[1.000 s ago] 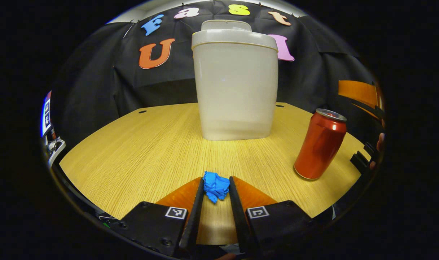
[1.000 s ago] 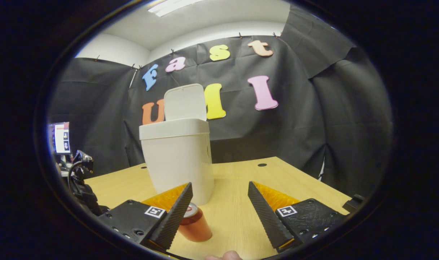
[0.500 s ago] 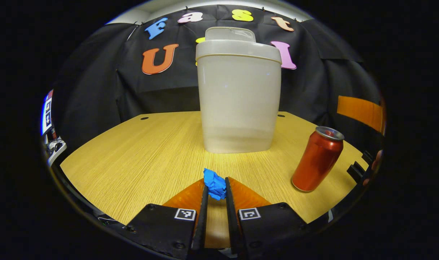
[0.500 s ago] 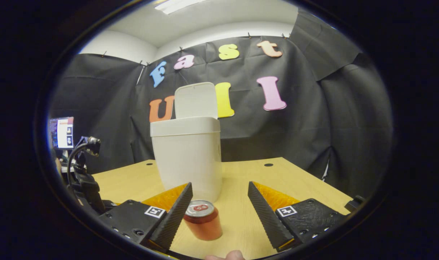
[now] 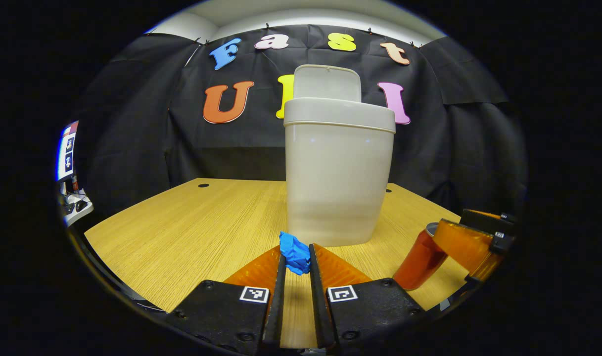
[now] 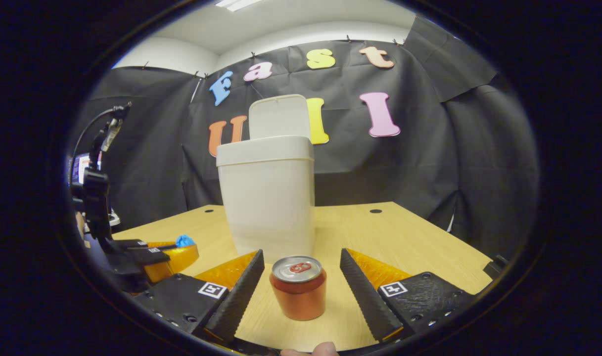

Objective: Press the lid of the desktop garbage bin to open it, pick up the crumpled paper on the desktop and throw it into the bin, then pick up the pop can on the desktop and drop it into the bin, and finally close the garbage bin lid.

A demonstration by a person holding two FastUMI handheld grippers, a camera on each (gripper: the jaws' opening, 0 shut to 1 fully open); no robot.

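The white garbage bin (image 5: 339, 183) stands mid-table with its lid (image 5: 326, 83) flipped up behind the rim. My left gripper (image 5: 296, 259) is shut on the blue crumpled paper (image 5: 294, 252), held just above the table in front of the bin. In the right gripper view the bin (image 6: 268, 198) rises ahead, and the red pop can (image 6: 299, 293) stands upright between the spread fingers of my open right gripper (image 6: 301, 262), neither finger touching it. The left gripper (image 6: 174, 252) with the blue paper (image 6: 184, 241) shows at the left there. The can (image 5: 419, 257) and right gripper (image 5: 471, 242) sit at the left view's right edge.
The wooden table (image 5: 192, 227) has small cable holes near its back edge. Black cloth hangs behind and to the right. A monitor and cables (image 6: 90, 188) stand off the table's left side. A fingertip (image 6: 315, 350) shows at the bottom of the right gripper view.
My left gripper closed on the blue paper and lifted it toward the bin. My right gripper moved in so the can now stands between its open fingers.
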